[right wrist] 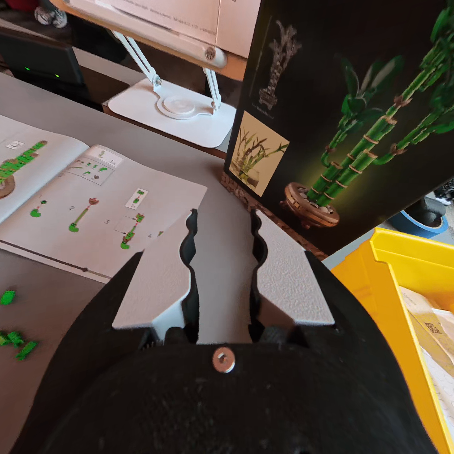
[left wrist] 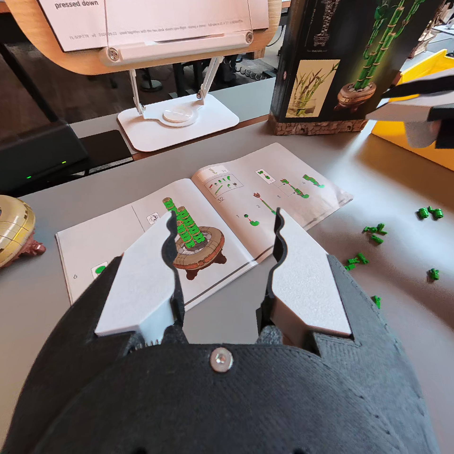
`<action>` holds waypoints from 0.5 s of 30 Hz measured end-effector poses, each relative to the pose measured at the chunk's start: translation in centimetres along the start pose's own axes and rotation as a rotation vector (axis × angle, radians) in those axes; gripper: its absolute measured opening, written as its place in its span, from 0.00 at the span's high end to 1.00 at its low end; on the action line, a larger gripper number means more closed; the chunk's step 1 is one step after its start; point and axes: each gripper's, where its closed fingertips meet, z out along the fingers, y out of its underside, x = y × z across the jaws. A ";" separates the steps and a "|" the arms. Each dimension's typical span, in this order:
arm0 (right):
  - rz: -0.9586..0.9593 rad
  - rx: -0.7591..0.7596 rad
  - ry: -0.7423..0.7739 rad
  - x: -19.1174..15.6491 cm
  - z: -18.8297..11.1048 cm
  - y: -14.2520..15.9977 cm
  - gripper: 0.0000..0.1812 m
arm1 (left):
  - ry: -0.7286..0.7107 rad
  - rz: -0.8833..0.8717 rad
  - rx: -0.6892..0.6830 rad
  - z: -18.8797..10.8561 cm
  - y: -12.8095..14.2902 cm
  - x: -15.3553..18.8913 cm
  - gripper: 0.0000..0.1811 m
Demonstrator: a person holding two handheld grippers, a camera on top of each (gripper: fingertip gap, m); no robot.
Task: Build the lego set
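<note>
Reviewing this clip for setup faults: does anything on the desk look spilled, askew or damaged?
Nothing looks damaged. The small green pieces lie scattered loose on the grey table right of the open instruction booklet, not sorted. The set box stands upright. Both grippers, left and right, are open and empty.

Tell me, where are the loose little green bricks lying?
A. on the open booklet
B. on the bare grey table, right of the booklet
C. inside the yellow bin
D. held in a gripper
B: the green bricks lie scattered on the grey table, right of the open booklet.
</note>
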 end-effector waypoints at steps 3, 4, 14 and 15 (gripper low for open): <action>-0.020 -0.046 0.015 0.5 0.6 1.3 0.74 | 0.015 -0.005 0.010 -0.3 -0.3 0.0 0.57; -0.015 -0.051 0.016 0.6 0.7 1.4 0.74 | 0.019 -0.011 0.016 -0.4 -0.4 -0.1 0.57; -0.060 -0.034 0.026 1.4 1.2 2.2 0.62 | 0.432 -0.154 0.062 -2.7 -2.2 3.8 0.63; -0.058 -0.062 0.007 1.2 1.4 2.8 0.60 | 0.490 -0.139 0.043 -3.2 -2.0 4.6 0.63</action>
